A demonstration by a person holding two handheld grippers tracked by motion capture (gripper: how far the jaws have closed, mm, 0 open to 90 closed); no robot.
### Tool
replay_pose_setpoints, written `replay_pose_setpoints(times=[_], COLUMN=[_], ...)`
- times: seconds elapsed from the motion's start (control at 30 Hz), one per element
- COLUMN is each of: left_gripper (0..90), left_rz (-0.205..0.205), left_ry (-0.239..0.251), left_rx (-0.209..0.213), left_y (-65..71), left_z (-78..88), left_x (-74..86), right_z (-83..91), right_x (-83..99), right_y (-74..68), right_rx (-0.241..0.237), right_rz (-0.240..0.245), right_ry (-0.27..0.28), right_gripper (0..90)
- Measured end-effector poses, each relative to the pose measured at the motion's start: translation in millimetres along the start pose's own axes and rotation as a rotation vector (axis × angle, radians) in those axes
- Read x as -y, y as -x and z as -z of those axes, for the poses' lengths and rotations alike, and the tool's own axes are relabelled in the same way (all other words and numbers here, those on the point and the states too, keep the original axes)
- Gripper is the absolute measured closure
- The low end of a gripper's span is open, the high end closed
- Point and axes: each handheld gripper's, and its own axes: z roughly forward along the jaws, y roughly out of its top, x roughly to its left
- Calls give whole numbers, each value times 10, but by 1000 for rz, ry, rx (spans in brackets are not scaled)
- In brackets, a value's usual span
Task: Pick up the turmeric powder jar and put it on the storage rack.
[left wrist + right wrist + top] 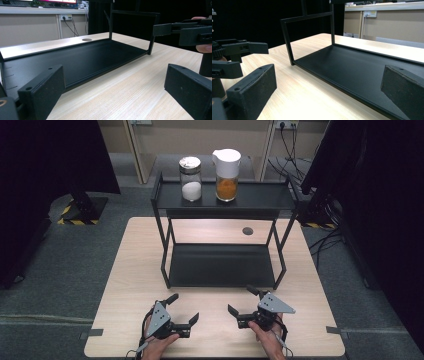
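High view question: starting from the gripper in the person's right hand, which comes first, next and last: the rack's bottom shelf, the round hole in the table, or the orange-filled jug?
From the right gripper:
1. Bottom shelf of the black rack, just ahead on the table.
2. Round hole in the tabletop, behind the rack.
3. Orange-filled jug, farthest, on the top shelf, at the right of the white-filled jar.

two jars (190, 178), one rack (260, 199), two claws (182, 309)

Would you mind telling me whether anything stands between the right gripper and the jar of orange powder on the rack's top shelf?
Nothing visible does. The right gripper rests open near the table's front edge; the jar of orange powder stands on the black rack's top shelf, beside the jar of white powder, open from above.
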Motion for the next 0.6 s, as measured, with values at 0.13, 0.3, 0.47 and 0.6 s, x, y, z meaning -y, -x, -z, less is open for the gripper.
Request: replay_pose_setpoints(times=[0.13,0.3,0.47,0.6], left_gripper=[26,26,26,26], left_rz=[-1,-2,-1,-1], left_ry=[-1,1,0,2], left_rx=[-1,-4,-5,-6], left_y=[3,8,8,7], left_z=[2,12,10,11], left_x=[3,2,4,4], right_z=[21,22,18,18], right_x=[6,15,20,22], right_y=[2,15,16,21], right_rx=[6,4,4,5], right_rz=[-1,-7,-10,-11], right_ry=[2,3,-2,-1], right_gripper=[5,5,5,5])
